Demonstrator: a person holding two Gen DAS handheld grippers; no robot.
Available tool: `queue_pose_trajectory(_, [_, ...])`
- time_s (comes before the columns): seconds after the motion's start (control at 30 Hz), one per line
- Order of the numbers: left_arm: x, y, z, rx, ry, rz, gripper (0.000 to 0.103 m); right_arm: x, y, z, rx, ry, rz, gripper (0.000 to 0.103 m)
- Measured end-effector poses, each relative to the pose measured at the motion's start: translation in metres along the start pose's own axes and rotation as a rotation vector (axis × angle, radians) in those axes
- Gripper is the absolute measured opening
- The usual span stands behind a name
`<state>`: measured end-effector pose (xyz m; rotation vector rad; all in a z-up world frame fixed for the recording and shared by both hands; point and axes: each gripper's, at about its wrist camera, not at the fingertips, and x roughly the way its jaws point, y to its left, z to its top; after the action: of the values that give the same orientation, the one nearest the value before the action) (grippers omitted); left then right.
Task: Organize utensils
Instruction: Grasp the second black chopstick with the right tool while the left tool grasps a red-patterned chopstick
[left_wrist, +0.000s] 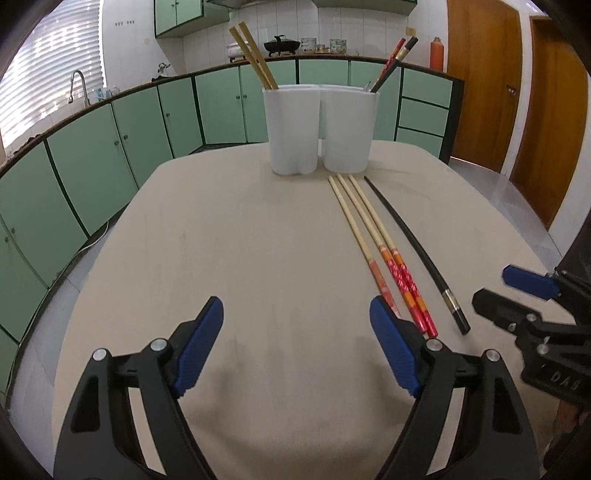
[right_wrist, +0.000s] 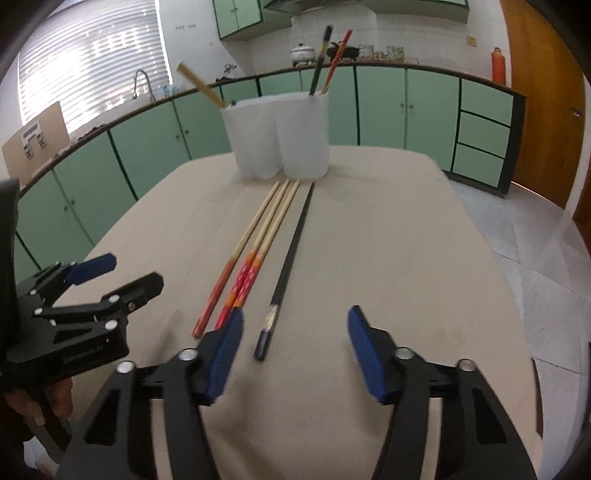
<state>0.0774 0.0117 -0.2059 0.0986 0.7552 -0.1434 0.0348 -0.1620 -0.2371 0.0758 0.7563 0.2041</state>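
Observation:
Three bamboo chopsticks with red patterned handles (left_wrist: 373, 236) (right_wrist: 258, 243) lie side by side on the beige table (left_wrist: 240, 240). A black chopstick (left_wrist: 410, 243) (right_wrist: 293, 243) lies just right of them. Behind stands a white divided holder (left_wrist: 319, 129) (right_wrist: 280, 136), with plain wooden chopsticks (left_wrist: 255, 55) in its left part and a black and a red one (left_wrist: 395, 59) in its right part. My left gripper (left_wrist: 295, 306) (right_wrist: 131, 271) is open over bare table, left of the handles. My right gripper (right_wrist: 295, 314) (left_wrist: 495, 288) is open, with the black chopstick's handle end lying between its fingers, untouched.
Green cabinets (left_wrist: 110, 155) and a counter with a sink tap (left_wrist: 77, 85), pots and an orange bottle (left_wrist: 436, 53) run behind the table. Wooden doors (left_wrist: 517, 92) stand at the right. A hand (right_wrist: 55, 402) holds the left gripper's grip.

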Motion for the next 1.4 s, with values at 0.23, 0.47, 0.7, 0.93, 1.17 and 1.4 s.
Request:
queue_pose_trajectory(0.23, [0.001,0.004,-0.008,-0.017,0.017,-0.004,0.078,0.01,0.008,-0.011,-0.017,0.042,-0.005,0.036])
queue_pose_trajectory(0.47, [0.003,0.004,-0.008,-0.02,0.02,-0.012,0.078,0.014,0.013,-0.012,-0.037,0.037,-0.024,0.029])
queue_pose_trajectory(0.7, [0.005,-0.004,-0.007,-0.017,0.028,-0.036,0.078,0.014,0.02,-0.015,-0.088,0.035,-0.043,0.008])
queue_pose_trajectory(0.93, [0.007,-0.017,-0.007,-0.009,0.042,-0.07,0.078,0.01,0.0,-0.012,-0.053,0.038,-0.048,0.006])
queue_pose_trajectory(1.17, [0.014,-0.033,-0.011,0.001,0.074,-0.092,0.077,0.007,-0.018,-0.012,-0.003,0.033,-0.051,0.006])
queue_pose_trajectory(1.4, [0.02,-0.038,-0.013,0.005,0.091,-0.083,0.067,0.009,-0.019,-0.012,0.008,0.031,-0.037,0.006])
